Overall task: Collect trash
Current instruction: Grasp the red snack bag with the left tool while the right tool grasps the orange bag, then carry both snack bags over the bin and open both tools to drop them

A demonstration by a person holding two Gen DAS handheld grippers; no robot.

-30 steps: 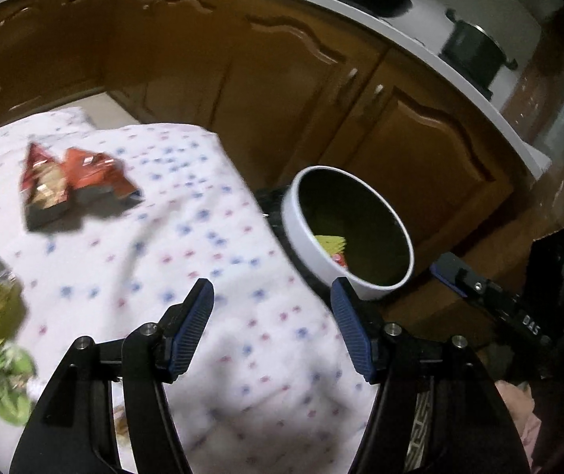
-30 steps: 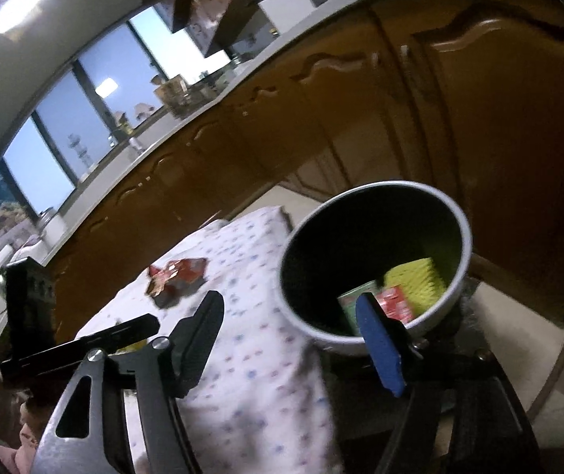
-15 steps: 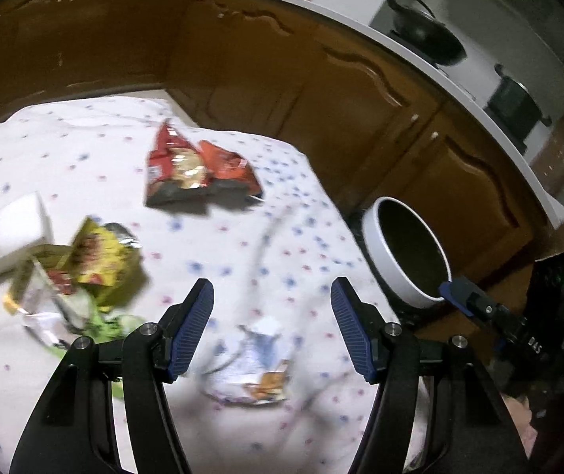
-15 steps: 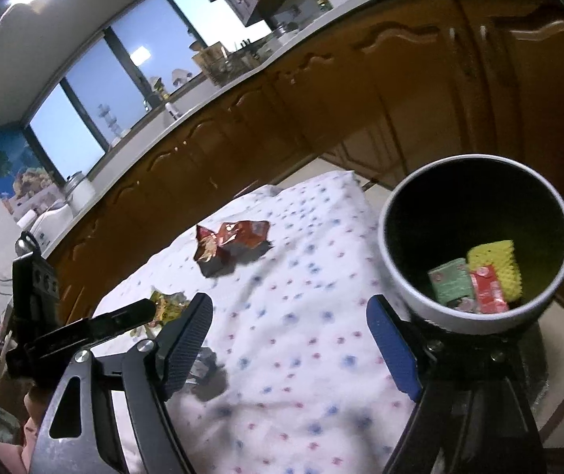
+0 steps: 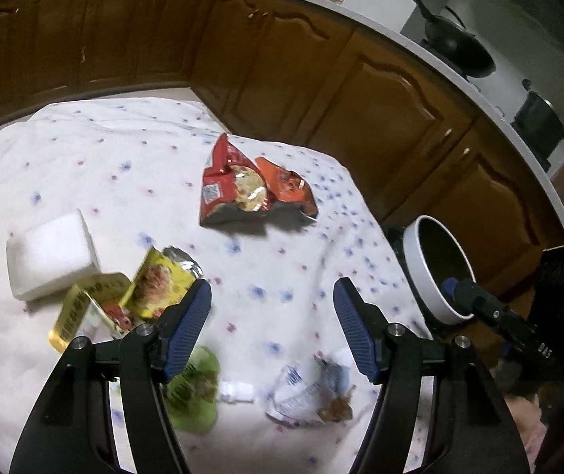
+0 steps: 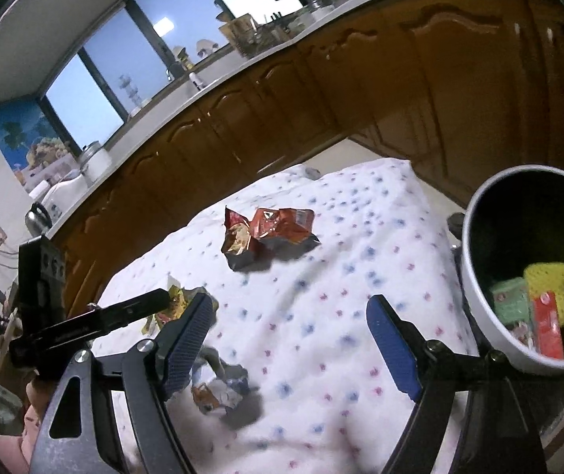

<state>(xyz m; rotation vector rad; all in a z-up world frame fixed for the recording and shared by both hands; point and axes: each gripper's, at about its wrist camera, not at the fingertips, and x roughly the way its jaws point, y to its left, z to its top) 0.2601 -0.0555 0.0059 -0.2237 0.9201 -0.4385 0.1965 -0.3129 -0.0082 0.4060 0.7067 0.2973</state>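
1. Trash lies scattered on the dotted cloth (image 5: 84, 150): a red wrapper (image 5: 238, 185) well ahead of your left gripper (image 5: 272, 328), a yellow packet (image 5: 155, 284) just beside its left finger, a green packet (image 5: 193, 391) under that finger, and a crumpled white-blue wrapper (image 5: 309, 387) low between its fingers.
2. White block (image 5: 50, 252) sits to the left of the yellow packet; whether it counts as trash cannot be told.
3. Left gripper: jaws apart and opening a little, nothing between the pads.
4. Right gripper (image 6: 293, 343): jaws wide apart, empty. Its left finger hangs over the crumpled wrapper (image 6: 218, 391).
5. Bin (image 6: 479, 316) stands off the cloth's edge, just right of your right gripper; a yellow piece, a green carton and a red packet already lie inside.
6. Step in hand, as judged: choose one piece and come down on it. The crumpled wrapper is nearest to both.
7. Advice: centre the wrapper between the pads before closing, and pinch its raised crease, not the cloth beneath.
8. Assign one gripper per piece; the two stand close together.
9. Foil crumples, so close fully, then lift straight before swinging to the bin.
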